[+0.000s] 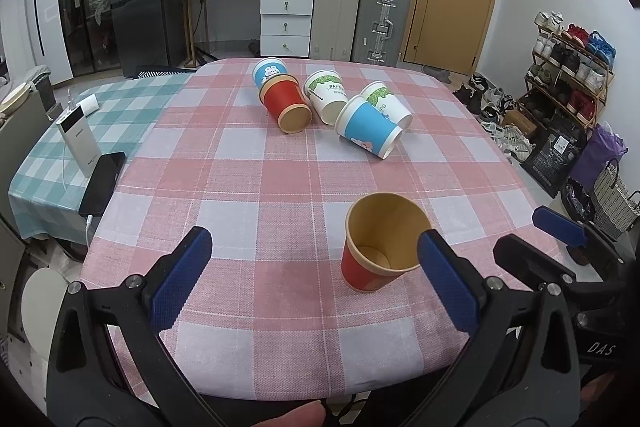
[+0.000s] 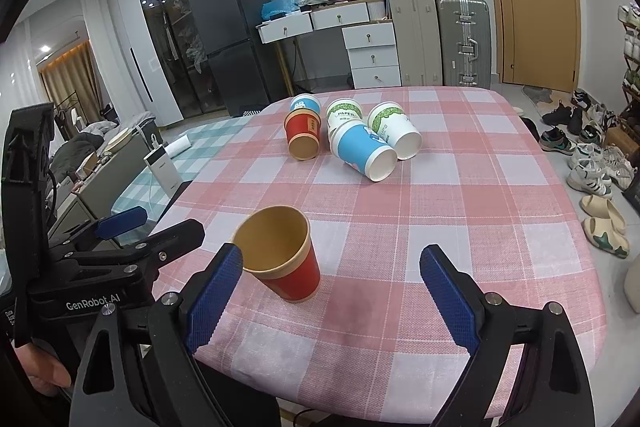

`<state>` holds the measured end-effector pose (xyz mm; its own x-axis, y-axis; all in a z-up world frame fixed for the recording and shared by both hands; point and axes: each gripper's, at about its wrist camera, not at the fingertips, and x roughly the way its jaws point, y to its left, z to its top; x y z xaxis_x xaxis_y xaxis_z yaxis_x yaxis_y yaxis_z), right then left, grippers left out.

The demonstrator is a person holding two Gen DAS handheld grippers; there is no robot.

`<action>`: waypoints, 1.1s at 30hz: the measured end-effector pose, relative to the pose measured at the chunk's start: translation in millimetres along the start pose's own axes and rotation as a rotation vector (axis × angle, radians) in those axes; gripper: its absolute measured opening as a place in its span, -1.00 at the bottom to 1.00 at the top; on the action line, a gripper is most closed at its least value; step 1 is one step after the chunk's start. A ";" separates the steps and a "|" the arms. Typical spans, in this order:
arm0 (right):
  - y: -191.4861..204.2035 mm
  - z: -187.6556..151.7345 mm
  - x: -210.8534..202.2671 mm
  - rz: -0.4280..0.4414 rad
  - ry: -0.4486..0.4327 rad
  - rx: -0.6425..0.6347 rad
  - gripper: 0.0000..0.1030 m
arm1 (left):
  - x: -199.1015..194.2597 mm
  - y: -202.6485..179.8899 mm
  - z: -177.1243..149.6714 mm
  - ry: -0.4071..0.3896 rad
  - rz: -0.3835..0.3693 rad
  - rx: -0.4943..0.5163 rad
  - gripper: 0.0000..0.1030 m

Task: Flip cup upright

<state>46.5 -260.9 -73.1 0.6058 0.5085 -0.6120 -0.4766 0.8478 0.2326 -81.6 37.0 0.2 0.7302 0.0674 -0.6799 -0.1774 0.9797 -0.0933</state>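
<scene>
On the checked tablecloth (image 1: 256,195) the upright red cup (image 1: 370,267) stands beside wide-spread fingers (image 1: 448,283)

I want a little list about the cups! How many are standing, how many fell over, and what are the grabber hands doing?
standing cups: one, the red cup near the front, open end up
fallen cups: five on their sides in a bunch at the far end: one red, two blue, two white with green print
table cover: pink checked cloth
left gripper: open, holding nothing
right gripper: open, holding nothing
beside the table: power bank and phone on a green checked cloth
</scene>
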 end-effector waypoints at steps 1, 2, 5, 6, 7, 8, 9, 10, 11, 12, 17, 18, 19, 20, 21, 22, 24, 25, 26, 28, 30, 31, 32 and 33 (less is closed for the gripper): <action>0.0 -0.1 -0.1 0.000 -0.001 -0.001 0.79 | 0.0 0.1 0.0 0.001 -0.001 0.000 0.99; -0.2 0.0 -0.6 0.000 -0.001 -0.001 0.79 | -0.5 0.3 -0.1 0.000 -0.003 0.000 0.99; -0.3 0.1 -0.1 0.000 -0.001 0.002 0.79 | -0.3 0.5 -0.4 0.004 -0.001 -0.003 0.99; -0.3 0.2 -0.1 0.002 -0.002 0.003 0.79 | -0.1 0.2 -0.5 0.006 -0.003 -0.004 0.99; -0.2 0.3 0.1 0.001 -0.003 0.001 0.79 | -0.8 0.6 -0.8 0.007 0.003 -0.008 0.99; 0.1 0.5 -0.3 -0.001 -0.004 0.002 0.79 | -1.6 0.8 -1.1 0.007 0.011 -0.010 0.99; 0.1 1.0 -0.9 -0.002 -0.004 0.002 0.79 | -2.4 0.9 -1.2 0.006 0.009 -0.010 0.99; 0.1 0.9 -0.9 -0.002 -0.005 0.001 0.79 | -1.3 0.5 -0.7 0.007 0.007 -0.009 0.99; 0.1 1.0 -0.8 -0.003 -0.004 0.000 0.79 | -2.3 0.5 -0.9 0.006 0.007 -0.009 0.99; 0.3 0.8 -1.3 -0.004 -0.004 -0.002 0.79 | -2.0 0.5 -0.6 0.004 0.006 -0.008 0.99; 0.5 1.0 -1.3 -0.003 -0.004 -0.001 0.79 | -2.1 -0.2 0.3 0.003 0.004 -0.002 0.99; 0.3 1.3 -1.5 -0.003 -0.005 -0.001 0.79 | -1.8 0.1 0.5 0.004 0.004 -0.003 0.99; 0.4 1.3 -1.4 -0.003 -0.006 0.000 0.79 | -1.7 -0.7 0.9 0.003 0.003 -0.003 0.99; 0.4 1.4 -1.2 -0.003 -0.006 0.001 0.79 | -1.6 -0.5 1.0 0.002 0.002 -0.004 1.00; 0.7 1.4 -0.9 -0.003 -0.005 0.002 0.79 | -1.5 -0.8 0.9 0.003 0.004 -0.003 1.00; 0.8 1.3 -0.6 -0.003 -0.005 0.001 0.79 | -1.6 -0.7 0.9 0.004 0.005 -0.002 0.99; 0.8 1.3 -0.6 -0.002 -0.005 0.002 0.79 | -1.4 -0.6 0.7 0.003 0.004 -0.001 1.00; 0.8 1.2 -0.8 -0.002 -0.005 0.002 0.79 | -1.7 -0.6 0.9 0.003 0.006 -0.001 0.99; 0.9 1.4 -0.6 -0.002 -0.005 0.002 0.79 | -1.4 -0.1 0.8 0.003 0.007 -0.001 0.99; 0.8 1.6 -0.5 -0.003 -0.007 0.002 0.79 | -1.8 0.2 1.2 0.004 0.003 -0.007 0.99; 0.9 1.2 -0.8 -0.003 -0.007 0.002 0.79 | -1.9 0.9 1.5 0.002 0.005 -0.009 0.99; 0.9 1.3 -0.2 -0.003 -0.007 0.002 0.79 | -2.2 1.1 1.4 -0.002 0.011 -0.008 0.99; 0.9 0.9 0.3 -0.003 -0.009 0.002 0.79 | -2.6 1.0 1.2 -0.005 0.018 -0.006 0.99; 1.0 0.7 0.7 -0.003 -0.009 0.002 0.79 | -2.9 0.9 0.9 -0.007 0.017 -0.006 0.99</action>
<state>46.9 -259.5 -72.8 0.6132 0.5072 -0.6056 -0.4733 0.8497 0.2324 -83.2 37.9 2.8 0.7313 0.0856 -0.6767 -0.1937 0.9773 -0.0857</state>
